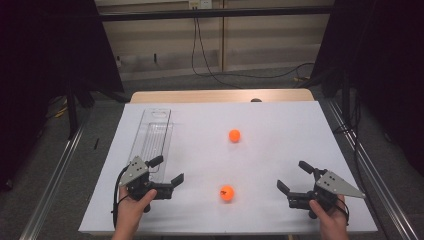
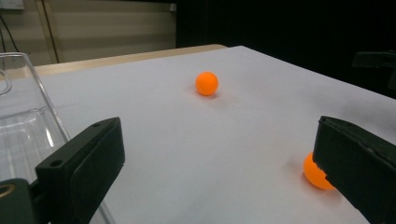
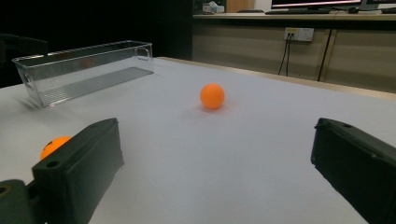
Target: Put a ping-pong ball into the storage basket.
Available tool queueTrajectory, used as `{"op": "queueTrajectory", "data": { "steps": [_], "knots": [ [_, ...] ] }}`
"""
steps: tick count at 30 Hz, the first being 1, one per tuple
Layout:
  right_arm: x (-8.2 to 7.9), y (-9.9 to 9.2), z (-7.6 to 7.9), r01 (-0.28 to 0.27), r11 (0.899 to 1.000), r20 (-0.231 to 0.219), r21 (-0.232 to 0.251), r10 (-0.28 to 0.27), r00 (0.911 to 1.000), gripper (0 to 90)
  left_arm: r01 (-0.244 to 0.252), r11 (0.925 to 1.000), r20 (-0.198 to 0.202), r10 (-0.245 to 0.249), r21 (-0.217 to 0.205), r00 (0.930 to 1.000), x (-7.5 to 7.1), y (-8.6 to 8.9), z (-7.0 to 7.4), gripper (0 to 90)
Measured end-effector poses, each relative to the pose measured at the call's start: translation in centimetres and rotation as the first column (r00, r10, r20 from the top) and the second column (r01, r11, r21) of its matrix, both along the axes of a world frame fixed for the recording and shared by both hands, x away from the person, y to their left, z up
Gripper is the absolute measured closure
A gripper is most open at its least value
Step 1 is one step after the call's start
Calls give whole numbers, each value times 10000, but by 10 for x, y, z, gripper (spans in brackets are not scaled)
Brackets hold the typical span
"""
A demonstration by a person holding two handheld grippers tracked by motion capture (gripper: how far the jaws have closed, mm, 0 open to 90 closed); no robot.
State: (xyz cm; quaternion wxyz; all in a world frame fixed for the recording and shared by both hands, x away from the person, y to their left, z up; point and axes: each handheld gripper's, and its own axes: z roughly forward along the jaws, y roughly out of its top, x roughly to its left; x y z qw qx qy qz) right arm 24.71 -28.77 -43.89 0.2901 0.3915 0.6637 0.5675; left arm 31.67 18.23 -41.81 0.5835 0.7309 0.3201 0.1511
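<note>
Two orange balls on the white table sheet (image 1: 280, 125), both well clear of any jaw. Near ball (image 1: 227, 193) well to the right of the clear plastic tray (image 1: 152, 137) and closer to the person than the tray's near end, roughly midway between the two grippers. A small dark mark on its top in the high view, too small to read as writing. Far ball (image 1: 234, 135) also right of the tray, level with the tray's middle and farther from the person than the near ball, the two well apart. No print legible on it either.

Left gripper (image 1: 168, 170) just at the tray's near right corner, held in the left hand (image 1: 131, 212), jaws spread wide and empty. In the left gripper view, tray (image 2: 23, 126) beside the left jaw, far ball (image 2: 206, 83) ahead between the jaws, near ball (image 2: 314, 171) half hidden behind the right jaw, not touching as far as can be told.

Right gripper (image 1: 294, 176) far to the right of the tray, in the right hand (image 1: 331, 217), likewise wide open with nothing held. In the right gripper view, tray (image 3: 84, 70) off to the far left, far ball (image 3: 212, 96) ahead between the jaws, near ball (image 3: 52, 145) peeking out behind the left jaw.

No brand or label readable on tray or grippers; grey three-cornered plates atop both grippers, plain.
</note>
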Motion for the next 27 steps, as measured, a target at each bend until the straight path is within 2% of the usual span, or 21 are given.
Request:
{"op": "queueTrajectory", "data": {
  "steps": [11,27],
  "knots": [
    [0,0,0,-52,10000,15,-8,52,10000,17,44,10000,-7,-44,63,10000,0,-6,1,24],
    [0,1,1,-70,10000,14,-15,70,10000,18,455,9986,-258,-449,260,9987,-1,-17,-1,26]
  ]
}}
